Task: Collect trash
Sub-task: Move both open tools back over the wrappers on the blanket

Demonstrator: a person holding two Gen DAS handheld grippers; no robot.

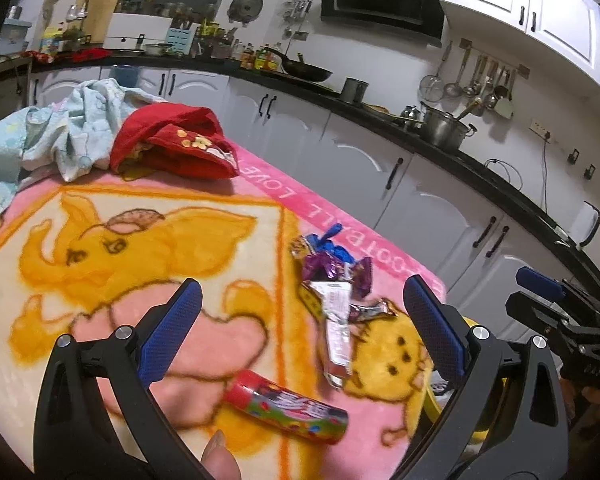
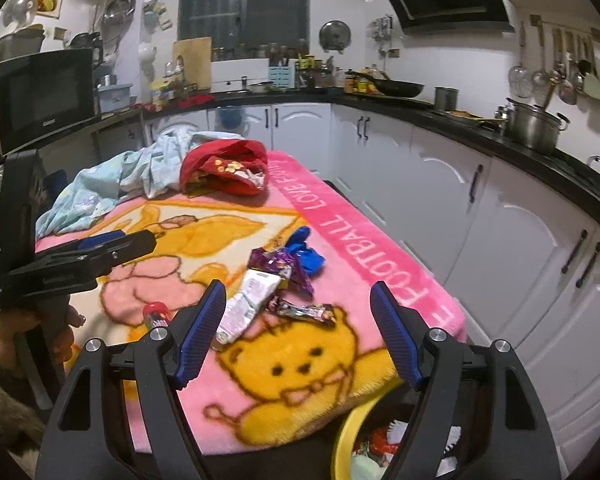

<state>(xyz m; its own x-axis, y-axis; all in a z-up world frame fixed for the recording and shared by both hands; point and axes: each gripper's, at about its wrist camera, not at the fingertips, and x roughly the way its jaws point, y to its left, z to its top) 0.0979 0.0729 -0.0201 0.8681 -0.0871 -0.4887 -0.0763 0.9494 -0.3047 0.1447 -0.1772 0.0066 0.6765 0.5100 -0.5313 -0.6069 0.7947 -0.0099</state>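
Blue-padded and spread wide, the left hand-held gripper (image 1: 302,320) hung empty above the table (image 1: 100,320), with nothing touching its pads. It tilted down toward the litter, probably lined up for a pick. The right hand-held gripper (image 2: 298,332) stood just as wide apart and also held nothing, aimed at the same heap from the table's near corner.

Between the left fingers, on the pink blanket (image 1: 340,200), lay a red candy tube (image 1: 286,406), nearest of all. Just beyond it sat a clear wrapper (image 1: 336,328), touching a dark foil wrapper (image 2: 304,312) and a purple one (image 1: 332,268). A blue scrap (image 2: 304,254), perhaps a burst balloon, lay at the far end of the heap.

A yellow bin (image 2: 350,432) stood below the table's corner, already holding some scraps, so the trash sat close to its drop. A red cloth (image 1: 172,142) and a pale garment (image 1: 72,132) were bunched well apart at the far end.
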